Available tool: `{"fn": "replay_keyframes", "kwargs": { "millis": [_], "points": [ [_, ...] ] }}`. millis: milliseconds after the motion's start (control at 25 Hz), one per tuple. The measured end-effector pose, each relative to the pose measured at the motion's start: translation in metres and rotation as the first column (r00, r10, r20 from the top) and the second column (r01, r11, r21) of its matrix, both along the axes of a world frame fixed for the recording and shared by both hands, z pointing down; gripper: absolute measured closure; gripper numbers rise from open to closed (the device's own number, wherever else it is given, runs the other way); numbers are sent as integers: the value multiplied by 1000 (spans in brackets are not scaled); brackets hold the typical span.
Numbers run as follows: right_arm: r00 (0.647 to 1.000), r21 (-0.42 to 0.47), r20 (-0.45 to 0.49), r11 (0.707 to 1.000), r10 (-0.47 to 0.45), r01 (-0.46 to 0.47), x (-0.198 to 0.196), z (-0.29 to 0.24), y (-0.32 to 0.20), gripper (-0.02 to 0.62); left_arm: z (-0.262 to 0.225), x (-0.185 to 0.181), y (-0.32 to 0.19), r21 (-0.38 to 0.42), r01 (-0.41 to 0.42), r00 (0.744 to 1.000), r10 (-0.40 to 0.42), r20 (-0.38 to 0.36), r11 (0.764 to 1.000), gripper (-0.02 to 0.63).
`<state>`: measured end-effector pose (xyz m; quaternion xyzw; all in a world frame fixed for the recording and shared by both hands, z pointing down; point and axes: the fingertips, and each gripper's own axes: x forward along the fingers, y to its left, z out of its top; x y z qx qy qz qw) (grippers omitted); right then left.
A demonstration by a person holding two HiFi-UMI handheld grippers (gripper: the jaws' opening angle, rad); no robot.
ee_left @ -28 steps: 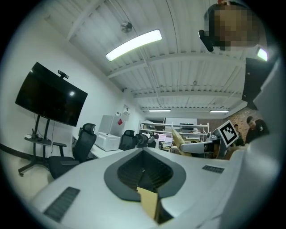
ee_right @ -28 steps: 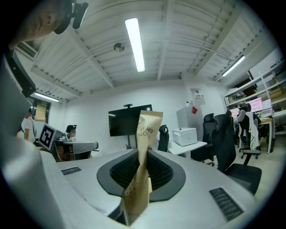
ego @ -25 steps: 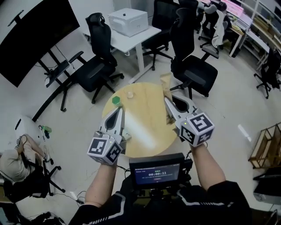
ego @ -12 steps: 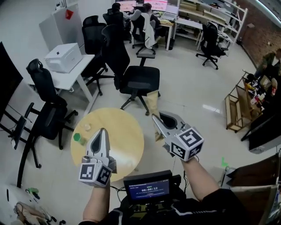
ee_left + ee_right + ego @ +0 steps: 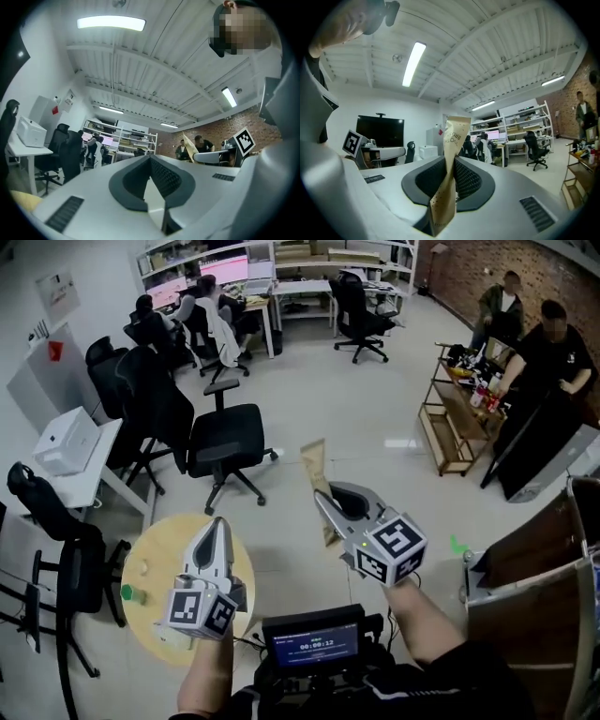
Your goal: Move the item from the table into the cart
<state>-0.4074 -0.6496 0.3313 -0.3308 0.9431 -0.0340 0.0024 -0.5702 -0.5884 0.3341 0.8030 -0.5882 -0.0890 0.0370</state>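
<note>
Glossy grey floor surrounds the round pale-wood worktop (image 5: pixel 150 554) at near left. Further right, the right claw (image 5: pixel 322 499) pinches a flat tan paper packet (image 5: pixel 313 463); the left claw (image 5: pixel 218 524) is pressed together, empty.

A black top (image 5: pixel 452 677) with thin white stripes is being worn, the forearms being left uncovered. The left gripper (image 5: pixel 219 523) and the right gripper (image 5: pixel 320 496) are being seen as pale grey tapering shells, each being lined inside with dark ribbed pads (image 5: pixel 468 180). Each is being capped at the rear by a white cube (image 5: pixel 391 550) printed with black square markers. A black unit (image 5: pixel 314 644) with a lit screen is being worn at the chest.
</note>
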Motion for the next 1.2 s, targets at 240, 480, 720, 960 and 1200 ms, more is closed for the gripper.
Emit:
{"fn": "replay_keyframes", "kwargs": {
  "millis": [240, 480, 720, 960, 1200],
  "points": [
    [973, 1, -13, 973, 229, -229, 107, 4, -2, 552, 11, 99, -39, -15, -235, 972, 235, -29, 972, 604],
    [897, -5, -4, 897, 442, -442, 211, -4, 26, 552, 10, 194, -54, -29, -437, 899, 436, -38, 899, 604],
    [800, 36, 1, 800, 600, -599, 340, -21, 90, 552, -9, 328, -30, -8, -597, 802, 597, -32, 802, 604],
    [703, 73, -1, 701, 711, -709, 525, -32, 168, 552, -26, 537, 15, 30, -732, 681, 732, -10, 681, 604],
    [566, 93, 39, 561, 824, -823, 663, -39, 230, 552, -22, 694, 58, 25, -851, 525, 849, 62, 524, 604]
  ]
}}
